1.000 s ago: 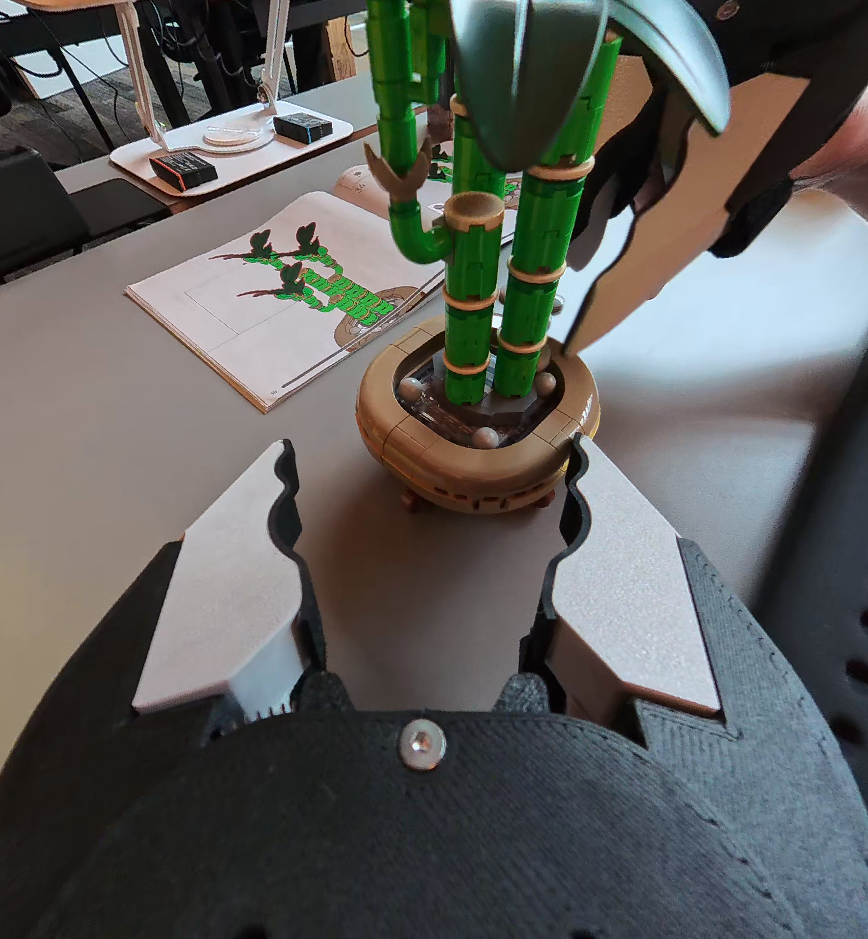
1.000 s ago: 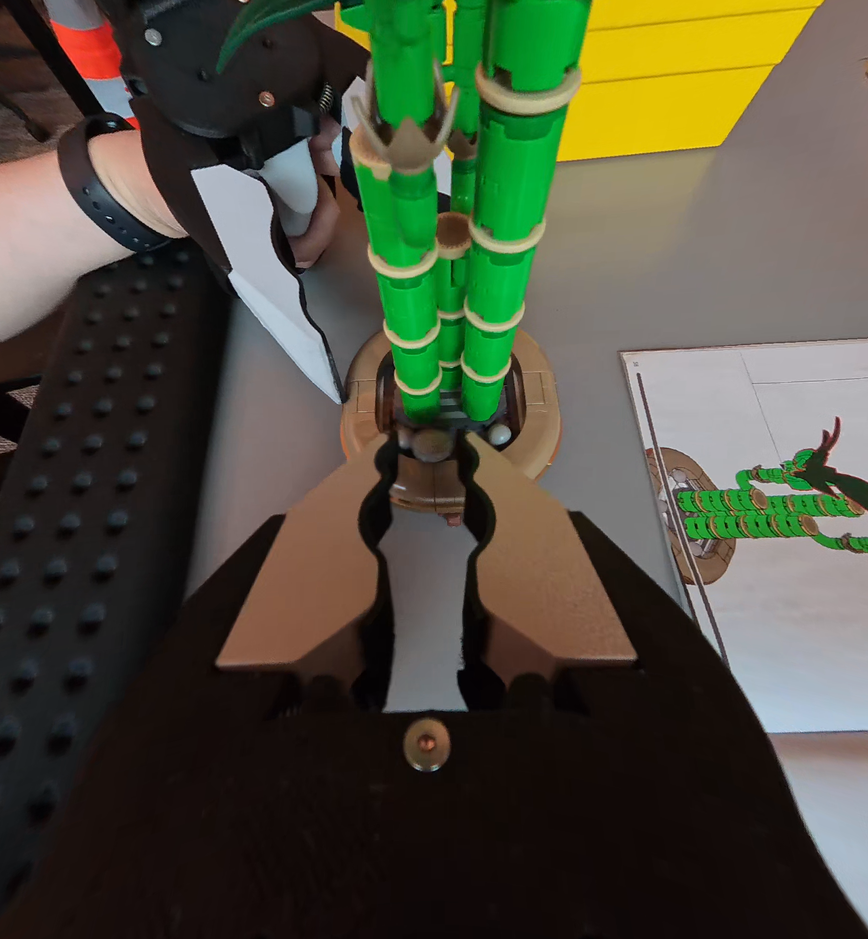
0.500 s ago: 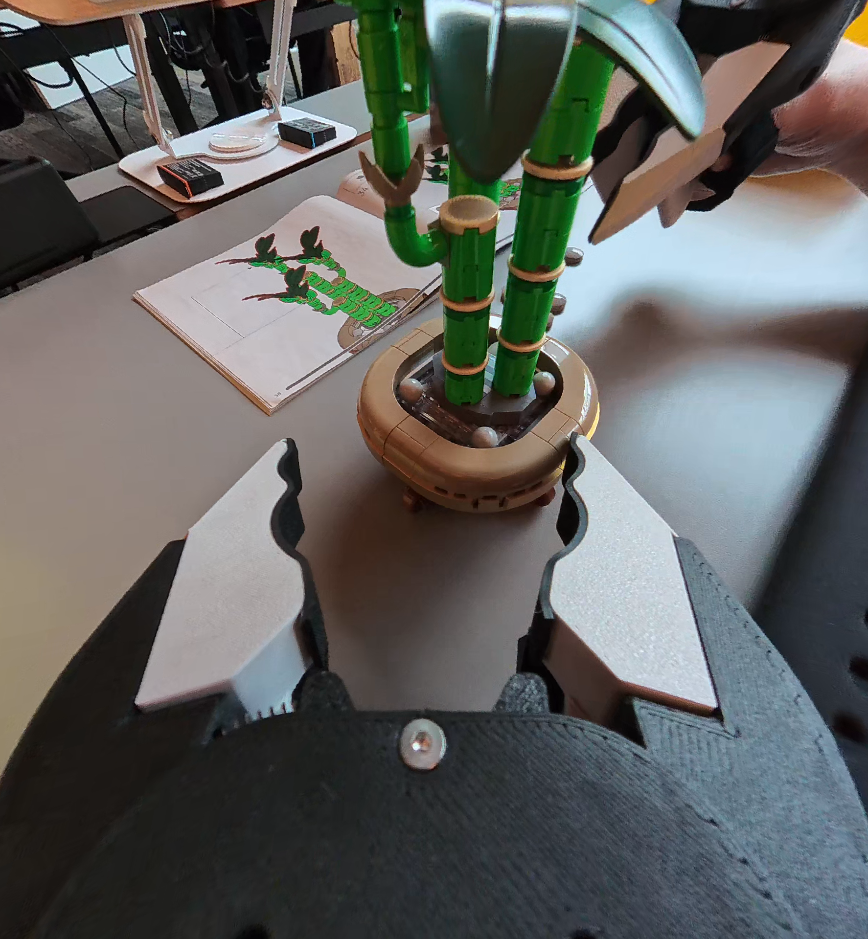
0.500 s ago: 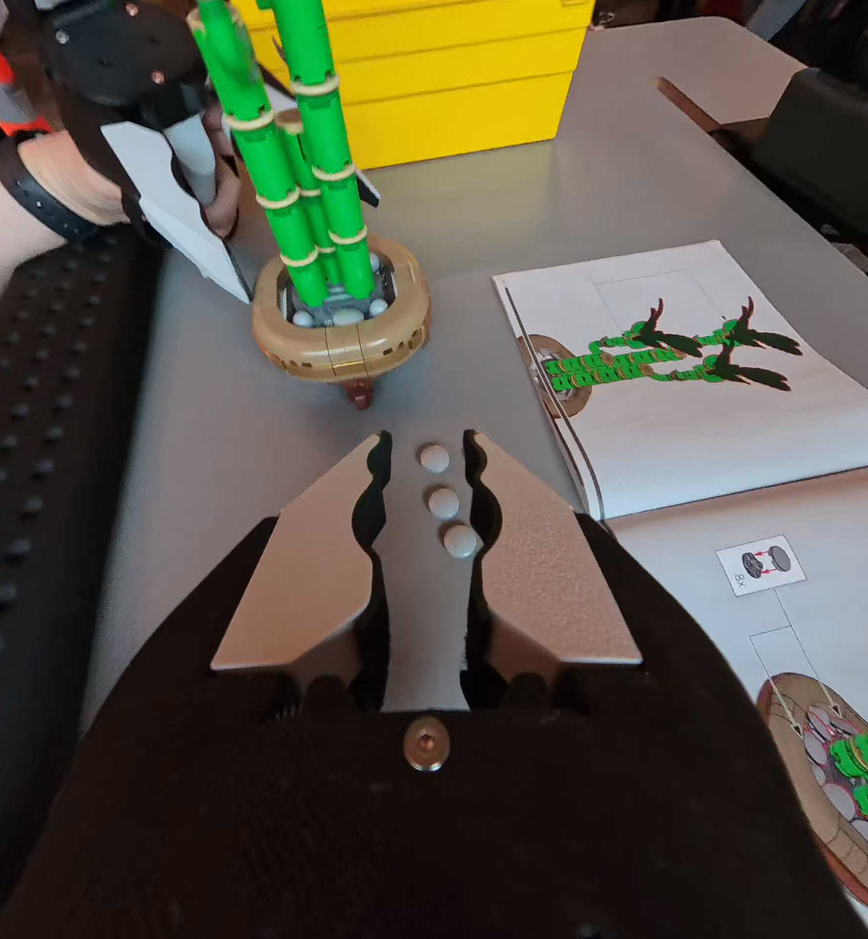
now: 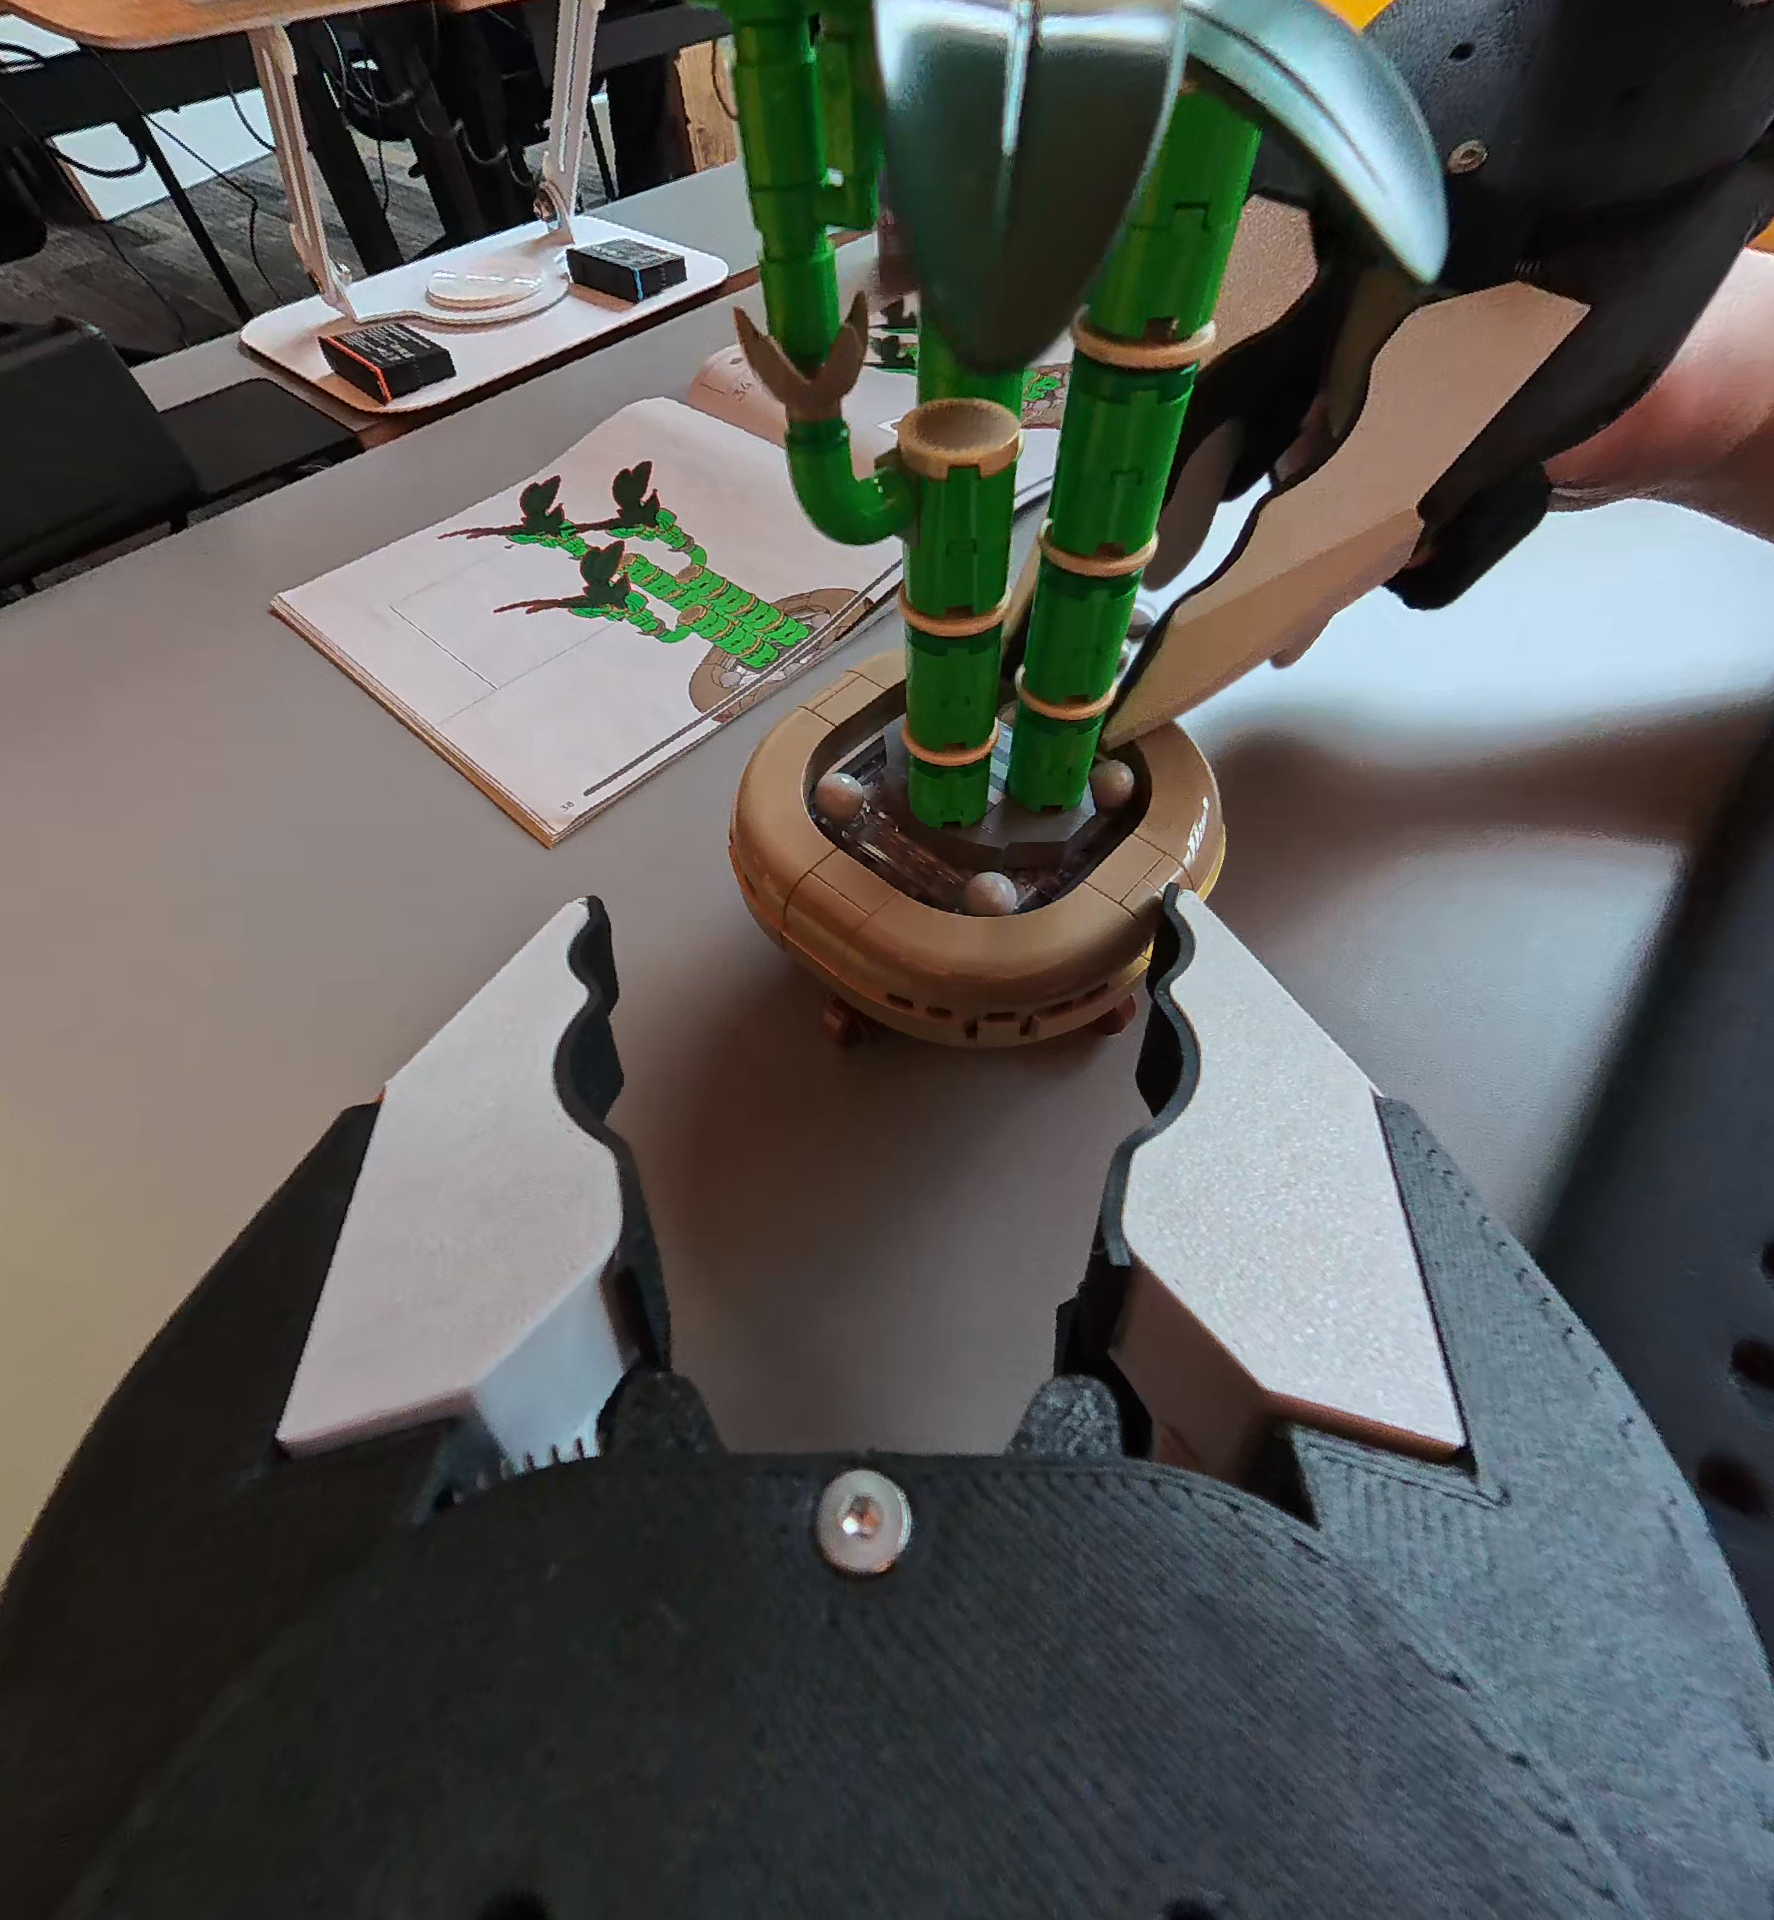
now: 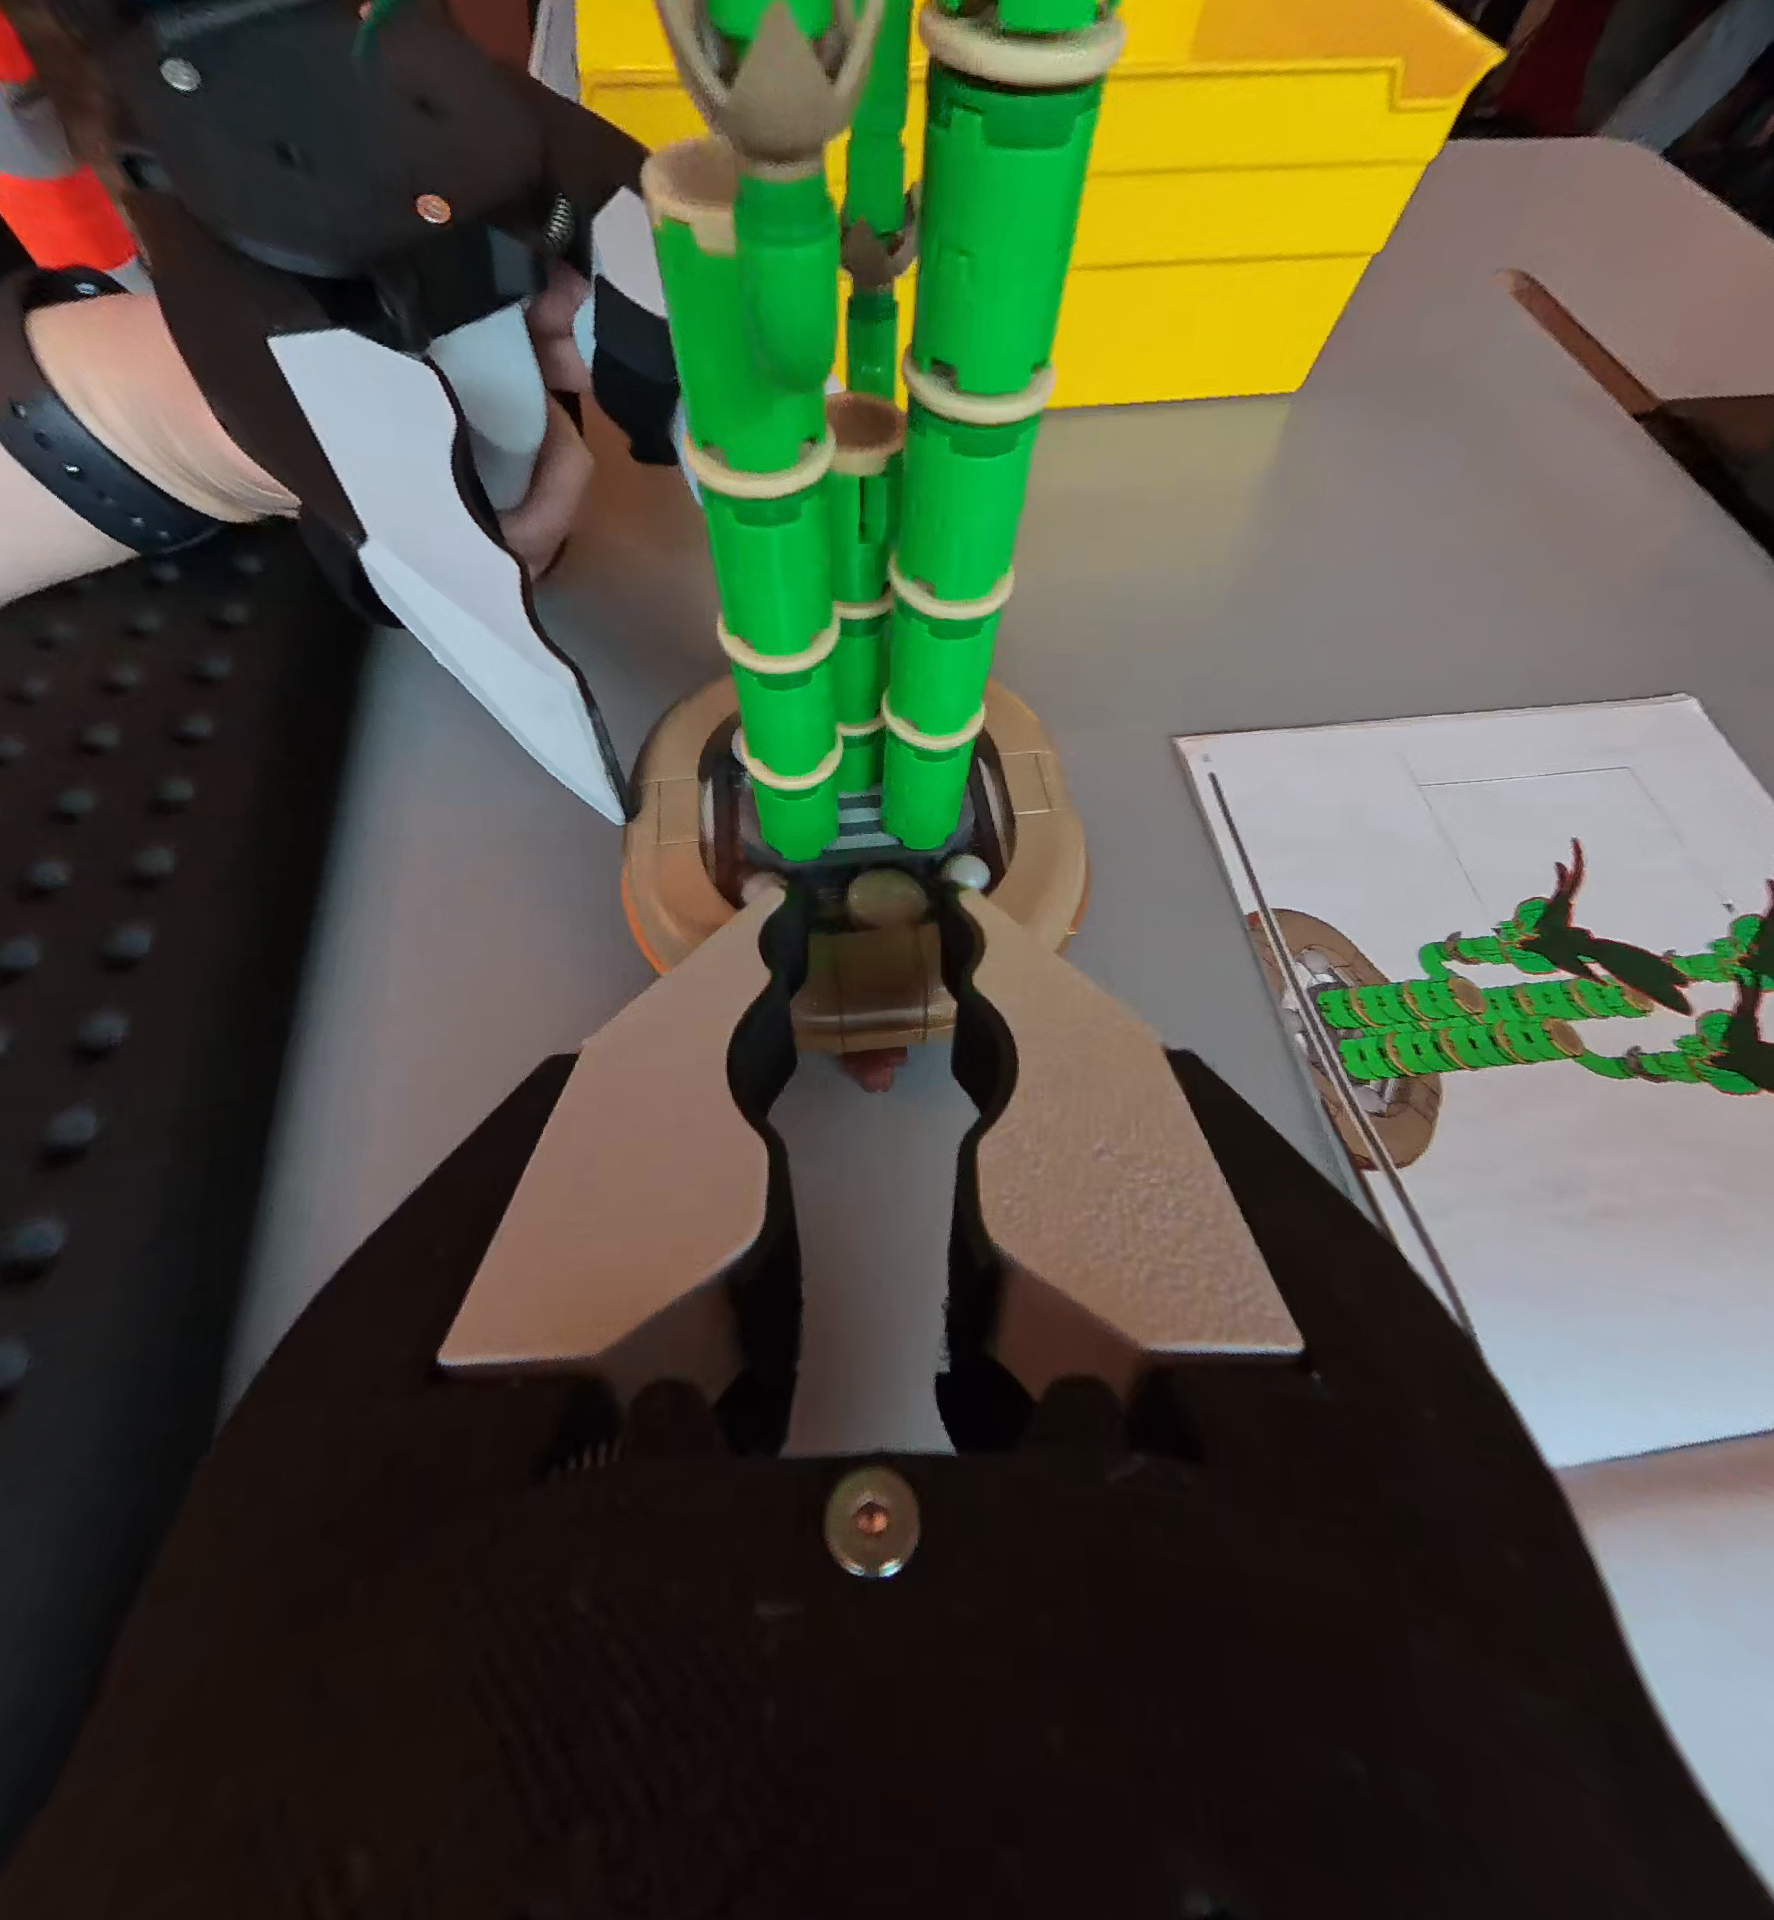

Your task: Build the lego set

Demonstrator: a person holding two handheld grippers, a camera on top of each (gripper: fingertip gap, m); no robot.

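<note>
- You had a grey table (image 5: 187,883) under everything.
- A white tray (image 5: 509,332) with two black boxes (image 5: 384,358) sat behind it.
- Yellow bins (image 6: 1226,208) stood at your table's far edge.
- A black studded mat (image 6: 62,935) lay alongside.

Right gripper at the rim of the bamboo pot

The right gripper (image 6: 870,906) reached the tan pot (image 6: 1044,831) with a small beige stud (image 6: 881,896) between its narrowly parted fingertips. The left gripper (image 6: 509,665) touched the pot's far rim; a booklet (image 6: 1589,1195) lay beside it.
</note>
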